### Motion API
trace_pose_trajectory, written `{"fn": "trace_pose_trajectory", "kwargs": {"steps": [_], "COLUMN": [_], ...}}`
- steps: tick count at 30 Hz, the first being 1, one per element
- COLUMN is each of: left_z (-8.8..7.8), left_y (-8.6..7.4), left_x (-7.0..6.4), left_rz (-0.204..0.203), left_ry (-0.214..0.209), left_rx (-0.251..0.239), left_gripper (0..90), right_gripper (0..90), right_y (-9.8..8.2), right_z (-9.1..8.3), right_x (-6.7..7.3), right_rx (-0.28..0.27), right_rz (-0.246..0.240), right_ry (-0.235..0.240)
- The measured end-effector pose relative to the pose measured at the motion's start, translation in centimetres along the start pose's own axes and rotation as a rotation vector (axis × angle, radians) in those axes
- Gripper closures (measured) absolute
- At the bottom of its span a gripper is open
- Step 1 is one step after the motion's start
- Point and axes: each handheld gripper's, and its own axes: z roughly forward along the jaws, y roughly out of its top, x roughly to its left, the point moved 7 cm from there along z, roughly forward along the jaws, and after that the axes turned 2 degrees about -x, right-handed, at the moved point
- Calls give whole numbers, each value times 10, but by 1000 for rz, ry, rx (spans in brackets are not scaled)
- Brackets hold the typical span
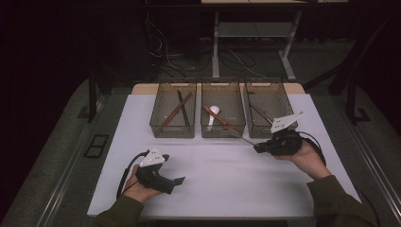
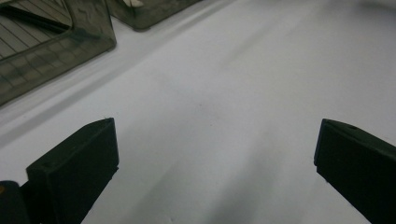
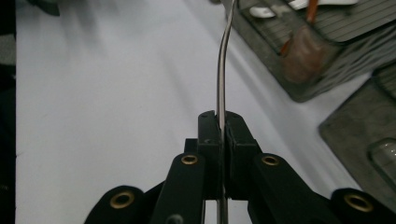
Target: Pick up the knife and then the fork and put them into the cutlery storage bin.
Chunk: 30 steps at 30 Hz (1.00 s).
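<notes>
My right gripper [image 3: 219, 122] clamps a thin metal utensil [image 3: 222, 65] — its far end is cut off; brown-handled tool's bin [image 3: 299, 86] beside. Left gripper [image 2: 215, 154] wide open, empty.

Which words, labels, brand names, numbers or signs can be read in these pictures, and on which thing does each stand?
None: the three smoky translucent plastic bins, the white table top, the thin metal utensil and the black grippers show no readable text.
</notes>
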Motion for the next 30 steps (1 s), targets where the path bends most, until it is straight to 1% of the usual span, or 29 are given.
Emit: {"fn": "trace_pose_trajectory", "kwargs": {"steps": [3, 5, 10, 12, 15, 18, 20, 23, 25, 30], "left_z": [0, 0, -1, -1, -1, 0, 0, 0, 0, 0], "left_y": [-1, -1, 1, 1, 2, 1, 1, 1, 1, 1], "left_x": [0, 0, 1, 1, 1, 0, 0, 0, 1, 2], "left_rz": [-4, 0, 8, 6, 17, 15, 17, 15, 16, 17], "left_ry": [0, 3, 10, 9, 13, 11, 10, 11, 10, 9], "left_rx": [3, 2, 0, -11, -15, -17, -16, -17, -15, -17], "left_gripper": [0, 0, 0, 0, 0, 0, 0, 0, 0, 0], "right_gripper": [863, 863, 863, 863, 863, 863, 863, 863, 863, 863], "right_y": [3, 5, 13, 16, 20, 23, 25, 28, 29, 29], "right_z": [-4, -8, -23, -29, -36, -43, -45, -47, -47, -50], "right_x": [-6, -11, -24, -29, -36, -44, -47, -55, -59, -73], "right_rx": [-18, -29, -52, -63, -87, -107, -117, -122, -127, -143], "right_rz": [12, 31, 64, 72, 98, 119, 133, 147, 153, 194], "right_ry": [-21, -37, -91, -111, -128, -152, -162, -200, -217, -268]}}
